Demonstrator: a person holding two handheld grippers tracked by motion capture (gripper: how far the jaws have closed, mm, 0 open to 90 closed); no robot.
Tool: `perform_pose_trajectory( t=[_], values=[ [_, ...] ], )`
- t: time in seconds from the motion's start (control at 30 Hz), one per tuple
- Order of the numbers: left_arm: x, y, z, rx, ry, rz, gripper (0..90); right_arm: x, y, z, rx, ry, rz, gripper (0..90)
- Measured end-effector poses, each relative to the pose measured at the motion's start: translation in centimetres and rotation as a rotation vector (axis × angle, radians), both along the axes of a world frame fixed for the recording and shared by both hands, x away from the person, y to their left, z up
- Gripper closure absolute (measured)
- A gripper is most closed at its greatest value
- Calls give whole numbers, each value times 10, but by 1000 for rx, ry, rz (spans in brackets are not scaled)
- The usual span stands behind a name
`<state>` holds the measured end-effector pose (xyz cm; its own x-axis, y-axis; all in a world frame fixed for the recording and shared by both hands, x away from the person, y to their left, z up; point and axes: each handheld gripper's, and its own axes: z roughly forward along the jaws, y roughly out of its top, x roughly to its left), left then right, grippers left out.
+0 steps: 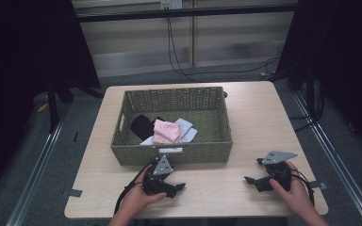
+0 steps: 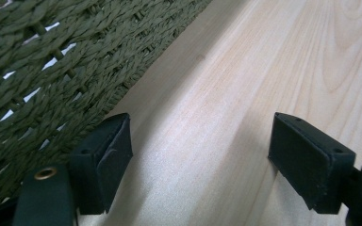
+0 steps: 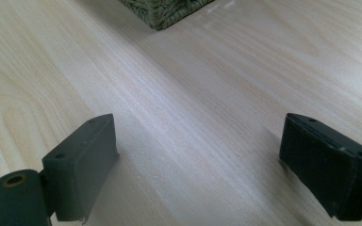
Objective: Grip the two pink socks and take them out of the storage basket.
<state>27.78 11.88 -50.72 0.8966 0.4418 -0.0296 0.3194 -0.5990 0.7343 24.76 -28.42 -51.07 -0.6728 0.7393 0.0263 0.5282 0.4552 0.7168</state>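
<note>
1. Left gripper (image 1: 178, 187) resting on the wooden table (image 1: 245, 117), just beside the near wall of the green woven basket (image 1: 169, 155). Jaws apart, nothing between them; bare tabletop visible between the two pads (image 2: 106, 165) in the left gripper view.
2. Right gripper (image 1: 253, 172) resting on the table to the right of the basket, well apart from it. Jaws likewise wide apart and empty; only wood grain between the pads (image 3: 82, 169) in the right gripper view, with a basket corner (image 3: 165, 12) far ahead.
3. Work items lying inside the basket: a pink folded cloth (image 1: 166, 131) on top, a pale blue-white cloth (image 1: 187, 130) under it and to its right, a black rolled item (image 1: 142, 125) to its left. White label or cloth edge (image 1: 170, 150) hanging at the near rim.
4. Likely step in hand: reach into the basket for the topmost cloth.
5. Recommended approach: lift clear of the near wall before moving forward, to avoid catching a jaw in the weave.
6. Descend from above onto the pink cloth, jaws kept wide, one pad on each side of a fold.
7. Pinch a single layer near an edge; avoid gathering the pale cloth beneath.
8. Keep the other gripper low and clear of the basket, ready to steady the rim if the basket slides.
</note>
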Motion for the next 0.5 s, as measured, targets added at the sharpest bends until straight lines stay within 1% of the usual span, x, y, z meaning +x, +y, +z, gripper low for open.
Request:
perform_pose_trajectory(
  t=[0.03, 0.07, 0.1, 0.13, 0.17, 0.2, 0.23, 0.27, 0.3, 0.33, 0.4, 0.43, 0.47, 0.5],
  values=[
    [0, -1, 0, 3, 3, -3, 214, 0, 0, 0, 0, 0, 0, 109],
    [0, -1, 2, 16, 9, 0, 214, 0, 0, 0, 0, 0, 0, 109],
    [0, -1, 2, 16, 9, 0, 215, 0, 0, 0, 0, 0, 0, 109],
    [1, -2, 2, 19, 17, 0, 214, 0, 0, 0, 0, 0, 0, 109],
    [2, -2, 4, 24, 29, 1, 214, 0, 0, 0, 0, 0, 0, 109],
    [3, -3, 7, 41, 61, 1, 215, 0, 0, 0, 0, 0, 0, 109],
    [3, -3, 7, 41, 61, 1, 216, 0, 0, 0, 0, 0, 0, 109],
    [3, -4, 9, 56, 86, 4, 217, 0, 0, 0, 0, 0, 0, 109],
    [3, -3, 10, 58, 100, 1, 221, 0, 0, 0, 0, 0, 0, 109],
    [3, -3, 10, 58, 100, 1, 223, 0, 0, 0, 0, 0, 0, 109],
    [2, -1, 14, 76, 123, 2, 224, 0, 0, 0, 1, -1, 0, 109],
    [2, -1, 14, 76, 123, 2, 224, 0, 0, 0, 2, -1, 0, 109],
    [3, 1, 18, 92, 135, -9, 224, 0, 0, 0, 1, -1, 1, 109],
    [3, 1, 18, 92, 135, -9, 224, 0, 0, 0, 1, -1, 1, 109]
  ],
)
